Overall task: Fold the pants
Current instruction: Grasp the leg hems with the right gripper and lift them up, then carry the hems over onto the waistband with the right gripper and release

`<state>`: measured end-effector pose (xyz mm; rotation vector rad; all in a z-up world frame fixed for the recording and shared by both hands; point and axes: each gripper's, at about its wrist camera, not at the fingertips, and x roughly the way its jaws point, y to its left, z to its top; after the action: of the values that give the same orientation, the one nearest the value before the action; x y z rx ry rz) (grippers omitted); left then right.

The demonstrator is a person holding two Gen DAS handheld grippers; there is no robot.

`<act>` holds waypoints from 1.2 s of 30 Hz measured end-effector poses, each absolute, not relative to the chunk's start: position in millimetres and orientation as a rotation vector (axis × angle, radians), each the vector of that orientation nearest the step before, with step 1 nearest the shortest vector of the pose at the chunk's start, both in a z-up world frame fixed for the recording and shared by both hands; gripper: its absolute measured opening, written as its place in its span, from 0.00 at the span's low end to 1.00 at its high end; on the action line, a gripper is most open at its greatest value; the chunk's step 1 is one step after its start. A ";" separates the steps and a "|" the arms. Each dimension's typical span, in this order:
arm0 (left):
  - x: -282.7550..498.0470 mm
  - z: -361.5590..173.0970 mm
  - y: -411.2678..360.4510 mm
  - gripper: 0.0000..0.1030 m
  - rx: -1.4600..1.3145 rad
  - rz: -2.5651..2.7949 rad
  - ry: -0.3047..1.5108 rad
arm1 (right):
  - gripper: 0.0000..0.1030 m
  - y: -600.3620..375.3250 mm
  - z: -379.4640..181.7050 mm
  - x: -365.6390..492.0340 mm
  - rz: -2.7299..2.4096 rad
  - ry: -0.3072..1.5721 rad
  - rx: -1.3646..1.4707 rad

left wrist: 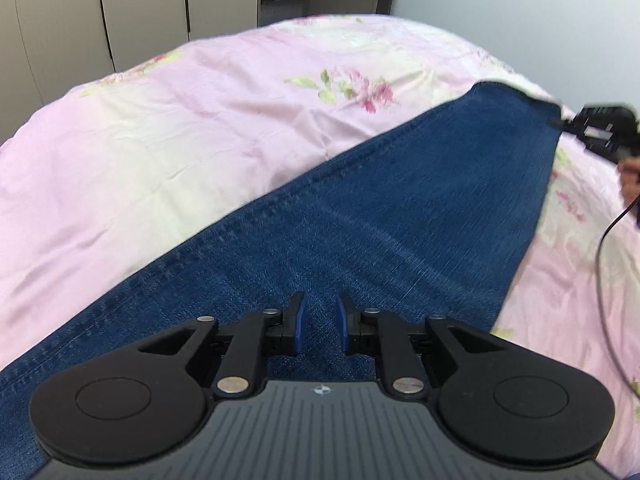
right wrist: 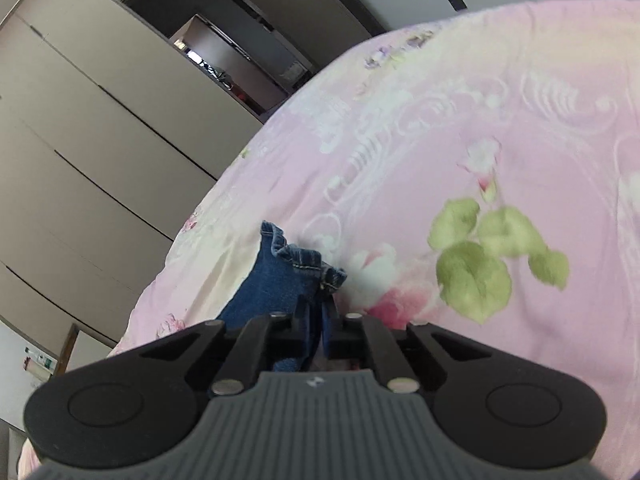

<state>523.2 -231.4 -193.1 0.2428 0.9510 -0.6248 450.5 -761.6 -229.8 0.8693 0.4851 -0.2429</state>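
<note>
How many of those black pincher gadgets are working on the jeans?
2. The left gripper hovers with fingers apart over the jeans near the camera. The right gripper pinches the jeans' far hem corner above the pink floral bedspread.

Left tongs (left wrist: 320, 322): black linkage arms with silver screw heads, blue-edged fingertips (left wrist: 299, 320), two round black discs flanking a ribbed grey housing (a small white emblem at its top). Right tongs (right wrist: 316, 320) look identical. Beside the far right tongs (left wrist: 600, 128), bare skin and a thin black cable (left wrist: 604, 240).
</note>
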 end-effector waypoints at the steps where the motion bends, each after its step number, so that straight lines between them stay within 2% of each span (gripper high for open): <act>1: 525.3 -199.6 -233.9 0.19 0.247 -0.614 0.966 | 0.00 -759.3 -219.9 451.0 -0.239 0.478 0.847; 5: 530.3 -214.8 -238.3 0.19 0.228 -0.576 0.989 | 0.00 -747.1 -182.2 452.3 -0.209 0.427 0.800; 11: 504.9 -171.8 -206.5 0.19 0.194 -0.590 0.934 | 0.00 -710.1 -103.3 451.2 -0.125 0.362 0.712; 18: 462.3 -112.3 -105.7 0.19 0.164 -0.488 0.885 | 0.00 -597.5 14.9 447.3 0.056 0.312 0.574; 23: 428.8 -83.7 -23.7 0.20 0.153 -0.365 0.868 | 0.00 -489.2 66.5 448.6 0.189 0.314 0.529; 30: 384.1 -60.6 101.6 0.19 0.004 -0.235 0.860 | 0.01 -314.1 72.8 456.4 0.351 0.428 0.516; 36: 355.5 -73.6 180.9 0.19 -0.191 -0.183 0.861 | 0.01 -169.1 6.6 455.3 0.490 0.618 0.495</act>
<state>355.5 180.9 -73.6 -0.1912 0.8606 -0.1826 455.3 -169.1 6.6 0.4953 0.6179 0.4897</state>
